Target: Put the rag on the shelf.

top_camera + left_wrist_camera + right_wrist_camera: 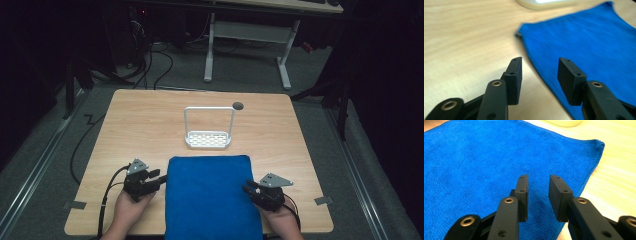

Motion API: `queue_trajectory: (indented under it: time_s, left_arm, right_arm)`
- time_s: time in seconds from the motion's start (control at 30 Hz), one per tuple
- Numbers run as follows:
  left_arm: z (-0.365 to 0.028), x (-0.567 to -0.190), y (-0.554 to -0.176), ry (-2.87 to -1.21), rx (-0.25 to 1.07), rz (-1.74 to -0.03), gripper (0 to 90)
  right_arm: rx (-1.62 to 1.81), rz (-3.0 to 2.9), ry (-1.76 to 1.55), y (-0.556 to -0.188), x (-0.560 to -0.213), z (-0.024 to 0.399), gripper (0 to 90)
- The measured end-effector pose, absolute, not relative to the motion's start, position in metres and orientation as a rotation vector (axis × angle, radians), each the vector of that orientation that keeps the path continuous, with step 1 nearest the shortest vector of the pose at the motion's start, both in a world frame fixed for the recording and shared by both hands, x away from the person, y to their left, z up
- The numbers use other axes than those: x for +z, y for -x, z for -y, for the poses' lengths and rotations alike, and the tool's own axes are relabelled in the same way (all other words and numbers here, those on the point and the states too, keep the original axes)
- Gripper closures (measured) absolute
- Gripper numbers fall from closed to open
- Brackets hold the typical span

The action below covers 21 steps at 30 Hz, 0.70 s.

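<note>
Our left gripper [159,179] stands open at the cloth's [212,197] left edge, and our right gripper [248,188] at its right edge, jaws parted with nothing between. The blue terry cloth lies flat on the wooden worktop [140,125] between them, long axis towards us, both hands equally near. A white rack [208,140] sits just beyond.
</note>
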<state>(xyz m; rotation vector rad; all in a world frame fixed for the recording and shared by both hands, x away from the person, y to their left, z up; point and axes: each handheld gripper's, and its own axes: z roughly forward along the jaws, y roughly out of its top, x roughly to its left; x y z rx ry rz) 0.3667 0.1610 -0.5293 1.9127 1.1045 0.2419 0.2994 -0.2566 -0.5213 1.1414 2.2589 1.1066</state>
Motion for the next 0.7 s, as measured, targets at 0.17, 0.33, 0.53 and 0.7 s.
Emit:
queue_trajectory:
  time_s: [0.17,0.33,0.53,0.7]
  left_arm:
    - [-0.152,-0.531,-0.389,-1.907,0.266,-1.169,53.4]
    - [-0.132,-0.534,-0.413,-1.931,0.288,-1.189,63.2]
    - [-0.12,-0.535,-0.414,-1.982,0.313,-1.115,73.9]
    - [-0.11,-0.535,-0.407,-2.038,0.443,-1.081,78.8]
  right_arm:
    - [1.118,-2.265,-1.134,-0.298,-0.521,0.257,68.6]
    - [1.12,-2.267,-1.134,-0.298,-0.52,0.257,68.2]
    - [1.125,-2.258,-1.144,-0.3,-0.521,0.258,66.3]
    - [1.139,-2.231,-1.172,-0.303,-0.521,0.26,63.2]
